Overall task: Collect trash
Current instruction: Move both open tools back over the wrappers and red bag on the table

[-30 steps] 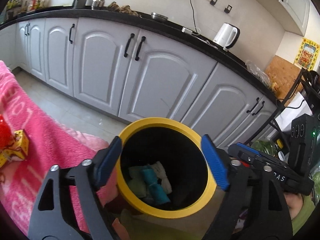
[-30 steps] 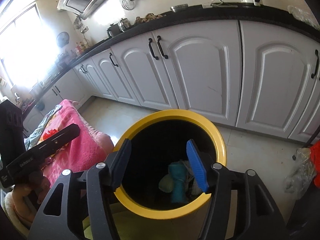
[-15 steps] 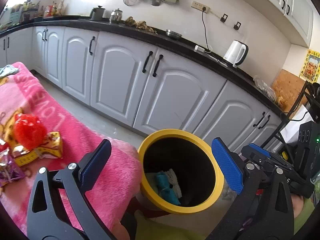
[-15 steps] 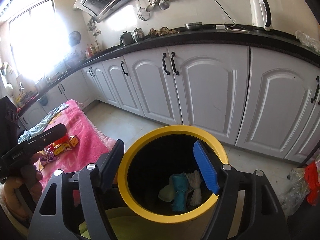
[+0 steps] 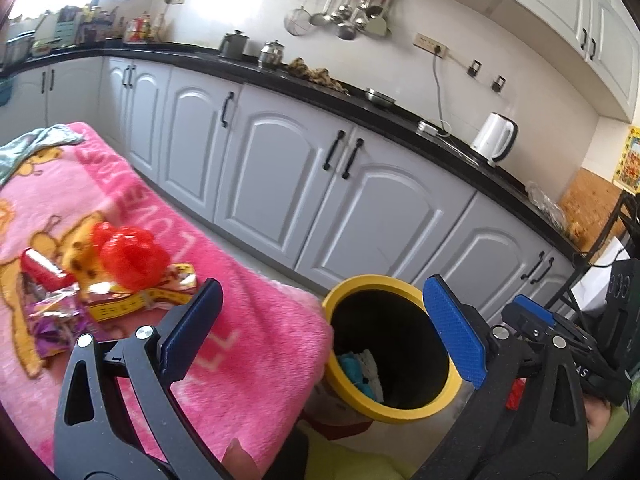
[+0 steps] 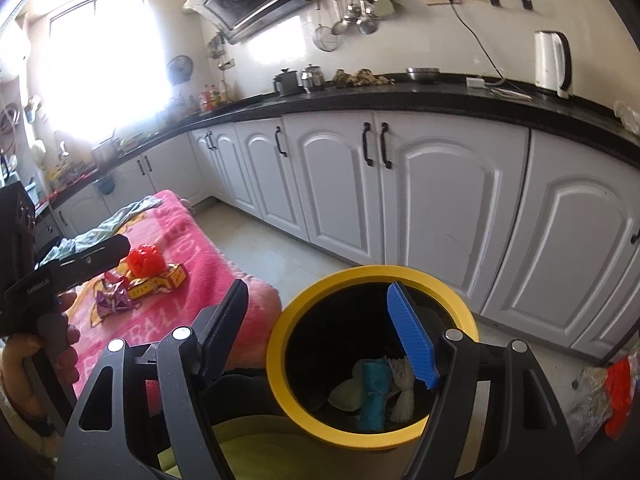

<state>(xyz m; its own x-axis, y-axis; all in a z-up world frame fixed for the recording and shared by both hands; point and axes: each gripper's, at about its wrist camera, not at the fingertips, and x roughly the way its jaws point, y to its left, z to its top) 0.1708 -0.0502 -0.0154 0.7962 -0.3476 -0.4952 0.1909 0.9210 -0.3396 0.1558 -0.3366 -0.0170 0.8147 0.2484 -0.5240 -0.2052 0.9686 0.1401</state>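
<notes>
My left claw (image 5: 316, 330) gapes wide and empty, angled toward the wrappers (image 5: 132, 292) and red plastic wad (image 5: 130, 256) on the pink-blanketed desk (image 5: 248, 344), since that trash comes next. My right claw (image 6: 324, 330), likewise spread and empty, hangs over the yellow-rimmed bin (image 6: 280, 344) beside the desk, where scraps (image 6: 372, 390) already lie

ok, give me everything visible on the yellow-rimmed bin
The bin is round, with a thick matte yellow rim and a black inside; it looks like plastic. It stands open, with no lid, beside the pink blanket, in front of the white cabinets. At the bottom lie a teal bundle, a white tasselled piece and a pale green piece. Neither gripper touches it.
</notes>
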